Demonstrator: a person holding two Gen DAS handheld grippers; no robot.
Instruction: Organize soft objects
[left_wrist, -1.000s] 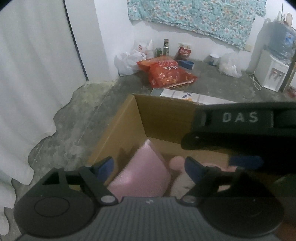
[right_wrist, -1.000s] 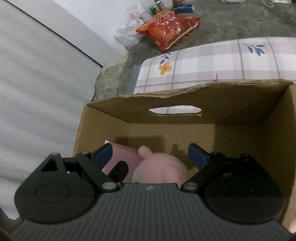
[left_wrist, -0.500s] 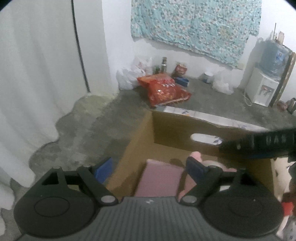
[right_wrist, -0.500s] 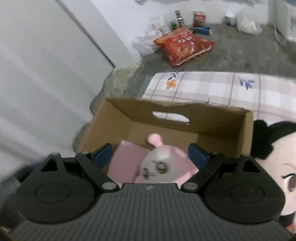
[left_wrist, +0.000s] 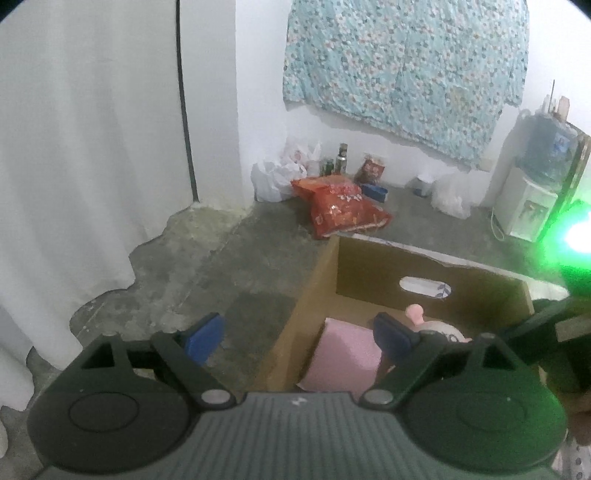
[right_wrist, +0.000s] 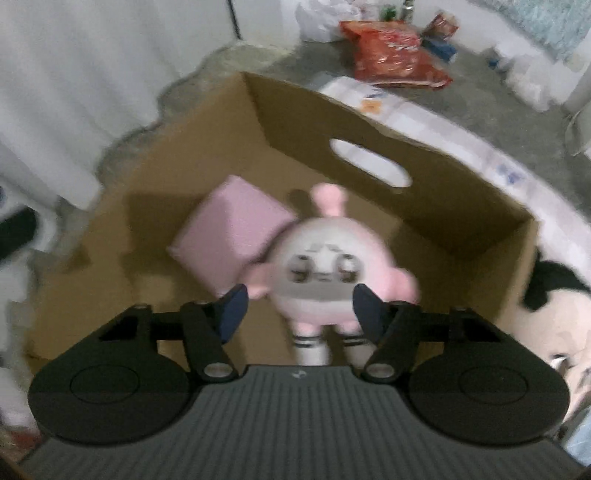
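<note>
A round pink plush toy (right_wrist: 325, 266) lies in a brown cardboard box (right_wrist: 461, 214), overlapping a flat pink cushion (right_wrist: 229, 229). Above it, the right gripper (right_wrist: 299, 306) has just been closing, empty; the left gripper (left_wrist: 295, 332) is spread wide.

I find no legible text. The red bag (left_wrist: 341, 210) carries white print, too blurred to read. The water bottle (left_wrist: 550, 147) bears a label, likewise unreadable from here.
</note>
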